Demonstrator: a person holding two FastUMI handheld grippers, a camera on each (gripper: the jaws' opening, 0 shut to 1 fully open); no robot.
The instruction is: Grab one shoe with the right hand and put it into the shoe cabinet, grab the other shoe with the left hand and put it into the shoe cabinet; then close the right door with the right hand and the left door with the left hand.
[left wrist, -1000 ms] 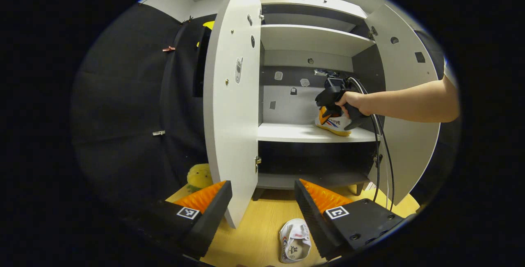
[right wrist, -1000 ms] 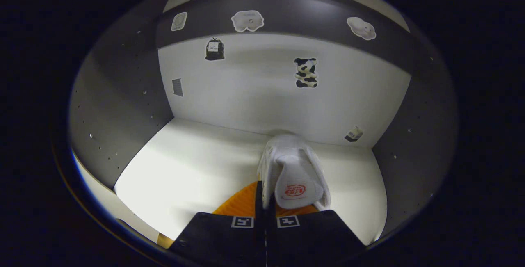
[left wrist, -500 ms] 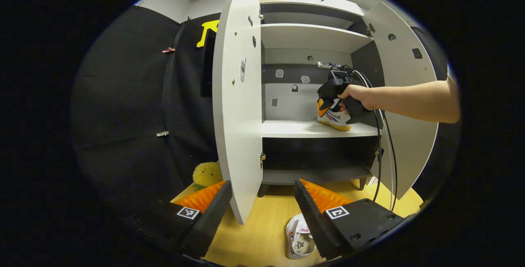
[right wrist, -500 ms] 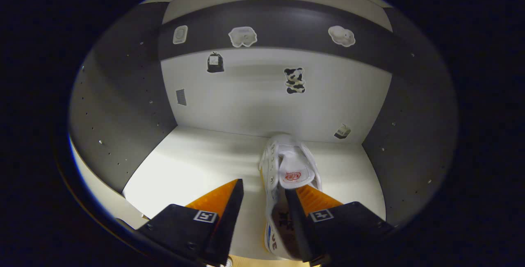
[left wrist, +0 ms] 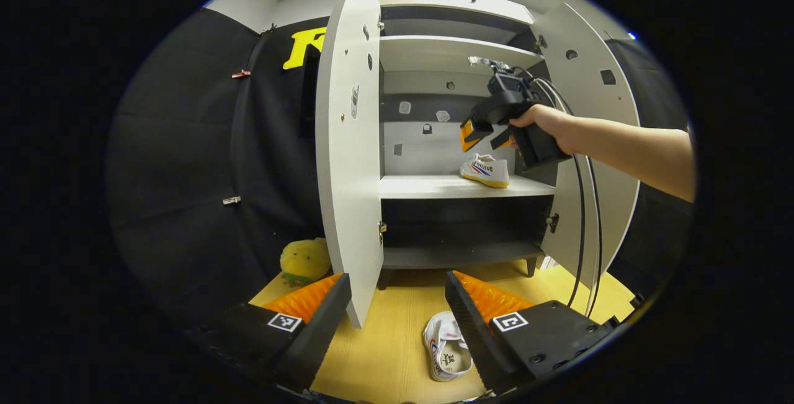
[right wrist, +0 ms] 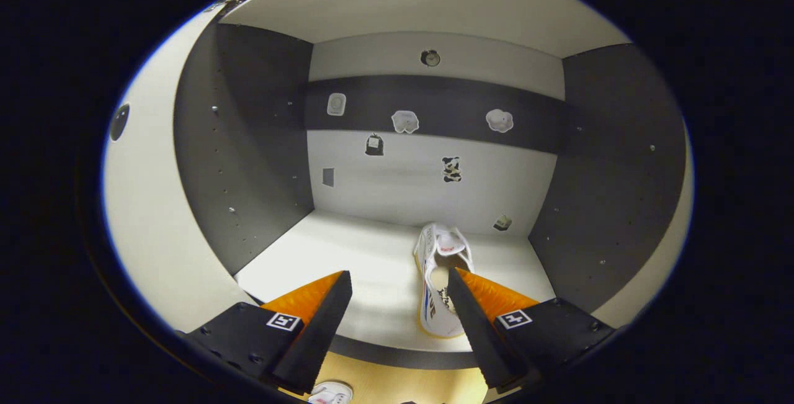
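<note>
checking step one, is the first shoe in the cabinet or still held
In the cabinet: the shoe sits upright on the middle shelf, and the right tongs hang open above it.

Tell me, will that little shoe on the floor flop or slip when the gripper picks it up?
The shoe on the floor looks like soft canvas, so its collar will probably fold when pinched. It seems small and likely light. The open left gripper has ridged fingers, so slipping seems unlikely.

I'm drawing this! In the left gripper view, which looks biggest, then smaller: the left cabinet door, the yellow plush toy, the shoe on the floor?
1. Left cabinet door, by far.
2. Yellow plush toy and shoe on the floor look about alike; the shoe is nearer and partly hidden, so no ranking.
</note>
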